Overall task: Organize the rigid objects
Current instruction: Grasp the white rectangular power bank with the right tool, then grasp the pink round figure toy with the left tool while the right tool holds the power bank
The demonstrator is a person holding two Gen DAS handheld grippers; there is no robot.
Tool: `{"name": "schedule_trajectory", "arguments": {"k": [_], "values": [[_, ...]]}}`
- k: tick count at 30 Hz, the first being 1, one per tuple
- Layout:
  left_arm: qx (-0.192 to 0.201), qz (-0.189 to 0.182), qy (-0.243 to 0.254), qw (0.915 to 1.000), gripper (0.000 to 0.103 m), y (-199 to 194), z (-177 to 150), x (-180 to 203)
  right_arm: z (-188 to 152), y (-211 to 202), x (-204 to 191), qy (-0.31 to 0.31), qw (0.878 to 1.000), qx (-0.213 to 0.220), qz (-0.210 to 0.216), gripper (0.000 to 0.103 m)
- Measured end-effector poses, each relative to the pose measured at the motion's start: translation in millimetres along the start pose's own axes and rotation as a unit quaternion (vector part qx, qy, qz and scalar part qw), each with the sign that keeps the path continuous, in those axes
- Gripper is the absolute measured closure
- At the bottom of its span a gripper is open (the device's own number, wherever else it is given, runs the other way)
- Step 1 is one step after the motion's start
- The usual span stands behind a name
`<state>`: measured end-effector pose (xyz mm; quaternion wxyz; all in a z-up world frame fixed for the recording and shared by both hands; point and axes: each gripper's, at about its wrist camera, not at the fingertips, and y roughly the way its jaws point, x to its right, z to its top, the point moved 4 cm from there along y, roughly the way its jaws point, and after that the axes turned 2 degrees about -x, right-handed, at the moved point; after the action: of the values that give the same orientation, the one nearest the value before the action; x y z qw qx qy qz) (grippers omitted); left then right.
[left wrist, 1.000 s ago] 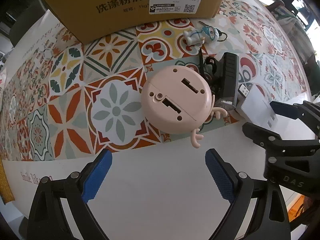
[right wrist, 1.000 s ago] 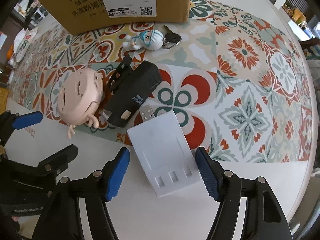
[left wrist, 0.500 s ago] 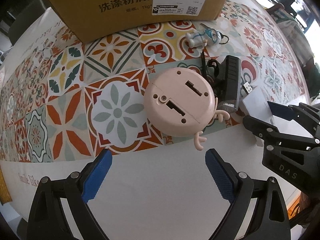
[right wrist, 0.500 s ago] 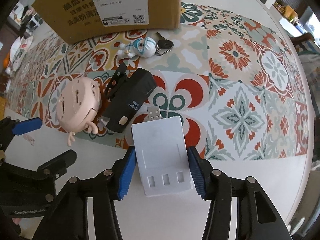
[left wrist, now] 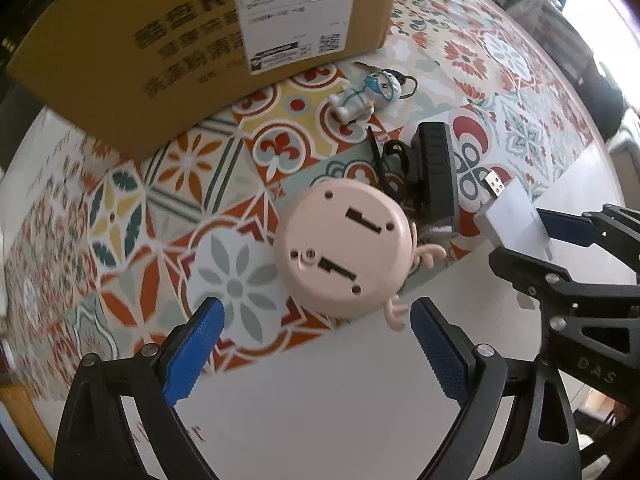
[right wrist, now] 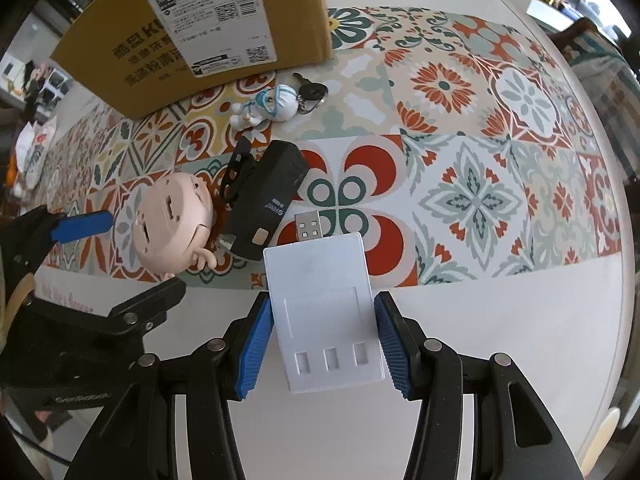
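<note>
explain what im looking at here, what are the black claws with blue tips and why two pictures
The claws are two hand-held grippers that a person works, one in each hand. Each carries a wide-angle camera looking along its fingers, so there are two pictures of one table.

The left hand-held gripper is open, pointing at a round pink gadget lying underside up.

The right hand-held gripper has its blue pads against both sides of a white charger with a USB plug at the far end.

Also on the patterned cloth: a black device with a strap, a small figure keychain with a key, and a cardboard box at the back.
</note>
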<state>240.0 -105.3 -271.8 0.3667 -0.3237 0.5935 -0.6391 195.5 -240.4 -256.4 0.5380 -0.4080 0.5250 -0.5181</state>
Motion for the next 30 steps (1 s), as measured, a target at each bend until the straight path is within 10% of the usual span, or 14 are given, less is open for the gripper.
{"name": "schedule_trajectory", "arguments": {"k": [11,18,30], "values": [[-0.009,0.008,0.065,0.9978,0.008,16.5,43.2,12.8,1.4,5.7,2.4,0.019,1.0,-0.008,-0.001,0.051],[-0.012,-0.017,0.059,0.998,0.027,28.8,60.4,11.8,6.2,9.2,-3.5,0.015,1.0,-0.011,-0.004,0.051],[0.002,-0.026,0.019,0.9995,0.029,16.6,23.2,0.8,8.6,-5.4,-22.6,-0.002,1.0,0.006,-0.007,0.051]]}}
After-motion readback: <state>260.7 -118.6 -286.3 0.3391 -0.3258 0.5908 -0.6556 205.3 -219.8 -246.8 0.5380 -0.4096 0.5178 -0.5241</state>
